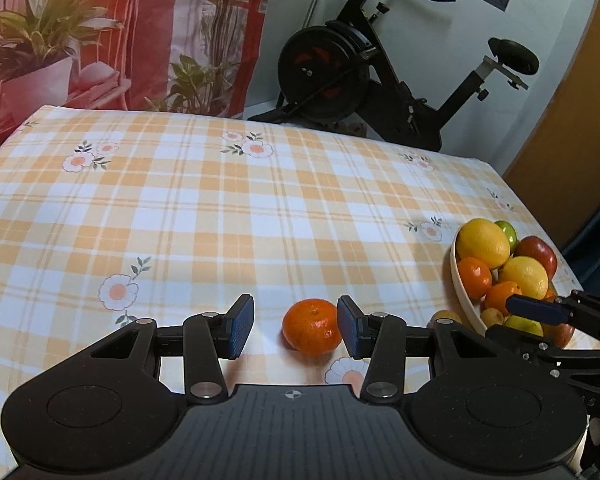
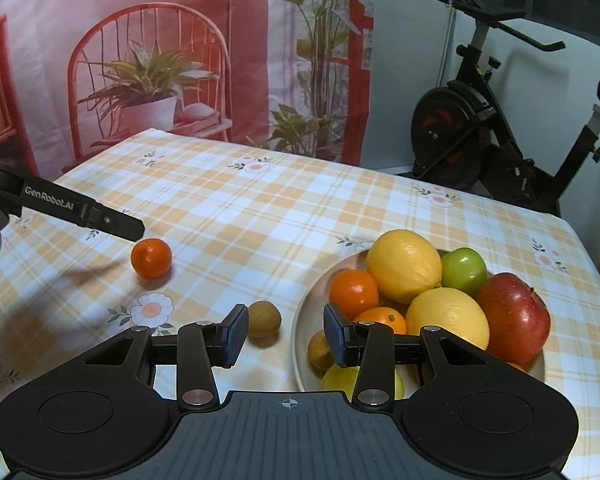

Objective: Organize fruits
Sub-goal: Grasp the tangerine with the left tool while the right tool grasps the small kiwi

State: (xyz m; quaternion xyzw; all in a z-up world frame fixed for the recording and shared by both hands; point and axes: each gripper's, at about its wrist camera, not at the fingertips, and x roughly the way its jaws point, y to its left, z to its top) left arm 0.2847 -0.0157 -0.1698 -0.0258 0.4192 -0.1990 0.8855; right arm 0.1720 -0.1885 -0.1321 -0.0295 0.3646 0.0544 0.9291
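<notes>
Now, left claw [image 1: 296, 326]: parted, empty, straddling the tangerine [image 1: 311, 326].
Tangerine: lower centre, on tabletop [image 1: 204, 208], hugging the right-hand pad.
Right claw [image 2: 286, 334]: parted, empty, over bowl [image 2: 300, 344] rim.

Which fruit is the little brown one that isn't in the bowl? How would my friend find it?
Find the cream bowl heaped with fruit on the checked tablecloth. Just outside its left rim, on the cloth, sits the small brown fruit. It is dull, brownish and rough-looking, much smaller than the lemons in the bowl, and unlike the bright, shiny loose mandarin farther left.
</notes>
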